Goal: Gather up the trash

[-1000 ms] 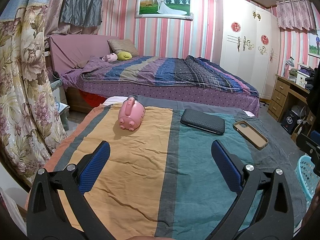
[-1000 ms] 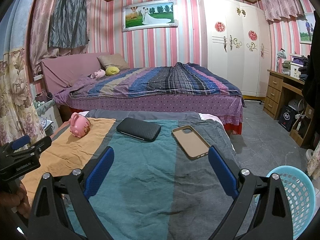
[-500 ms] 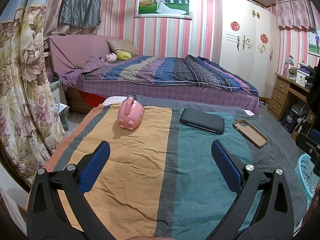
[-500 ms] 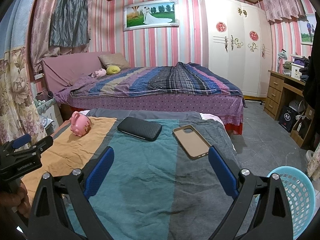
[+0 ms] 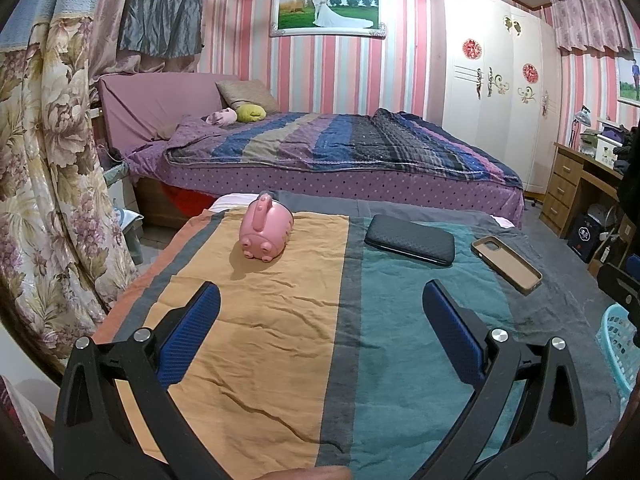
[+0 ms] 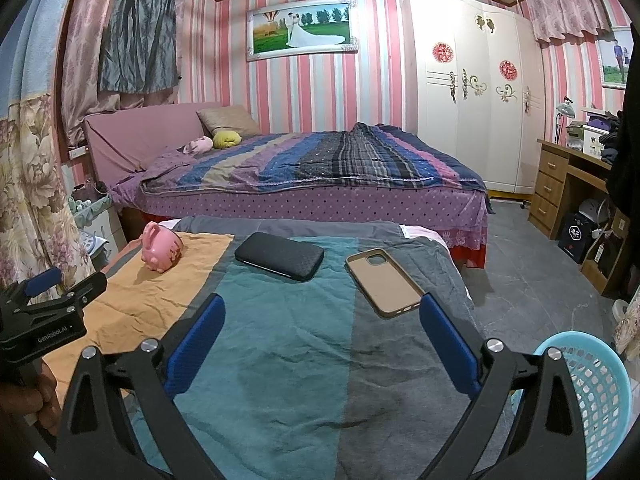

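Left wrist view: the left hand-held gripper [image 5: 320, 308] hovers jaws apart, empty, over the striped cloth [image 5: 260, 340]; a pink piggy bank [image 5: 266, 232] lies at upper centre, unchanged from before.

Right wrist view: the right hand-held gripper [image 6: 320, 320], likewise spread and empty, has barely shifted; only here the blue basket [image 6: 592, 396] shows fully, lower right, with the phone case [image 6: 384, 282] and black wallet [image 6: 280, 256] mid-frame. No trash is discernible.

A home bedroom; a made bed [image 6: 312, 176] with pillow [image 6: 228, 120] stands against pink striped wallpaper [image 6: 380, 80]; a framed wedding photo [image 6: 302, 28] hangs above; a white wardrobe [image 6: 472, 92], curtains [image 5: 48, 160] and wooden desk [image 6: 560, 188] line the walls.
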`<action>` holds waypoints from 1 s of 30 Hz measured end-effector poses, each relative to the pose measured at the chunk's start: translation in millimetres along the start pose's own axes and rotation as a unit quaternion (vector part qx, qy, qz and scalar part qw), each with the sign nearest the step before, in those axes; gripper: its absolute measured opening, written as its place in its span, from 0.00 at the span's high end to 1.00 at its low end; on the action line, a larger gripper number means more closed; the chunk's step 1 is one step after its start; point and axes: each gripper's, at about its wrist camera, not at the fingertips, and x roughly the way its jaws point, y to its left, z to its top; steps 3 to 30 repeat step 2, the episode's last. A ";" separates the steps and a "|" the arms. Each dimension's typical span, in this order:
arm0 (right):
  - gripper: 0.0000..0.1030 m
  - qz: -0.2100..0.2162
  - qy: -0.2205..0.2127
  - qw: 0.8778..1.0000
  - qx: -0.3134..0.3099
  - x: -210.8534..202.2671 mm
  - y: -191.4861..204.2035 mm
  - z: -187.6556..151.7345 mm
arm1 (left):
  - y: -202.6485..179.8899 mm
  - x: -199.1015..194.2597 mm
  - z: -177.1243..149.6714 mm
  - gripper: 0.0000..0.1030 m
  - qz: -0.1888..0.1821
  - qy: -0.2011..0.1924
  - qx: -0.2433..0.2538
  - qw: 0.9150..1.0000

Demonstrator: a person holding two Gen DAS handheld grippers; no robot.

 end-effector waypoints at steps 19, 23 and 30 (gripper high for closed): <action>0.07 0.000 0.000 1.000 -0.001 -0.2 -0.1 0.0 | 0.6 0.1 0.7 0.05 -0.003 0.000 -0.002 1.000; 0.07 0.000 0.000 1.000 -0.001 -0.2 -0.1 0.0 | 0.6 0.1 0.7 0.05 -0.003 0.000 -0.002 1.000; 0.07 0.000 0.000 1.000 -0.001 -0.2 -0.1 0.0 | 0.6 0.1 0.7 0.05 -0.003 0.000 -0.002 1.000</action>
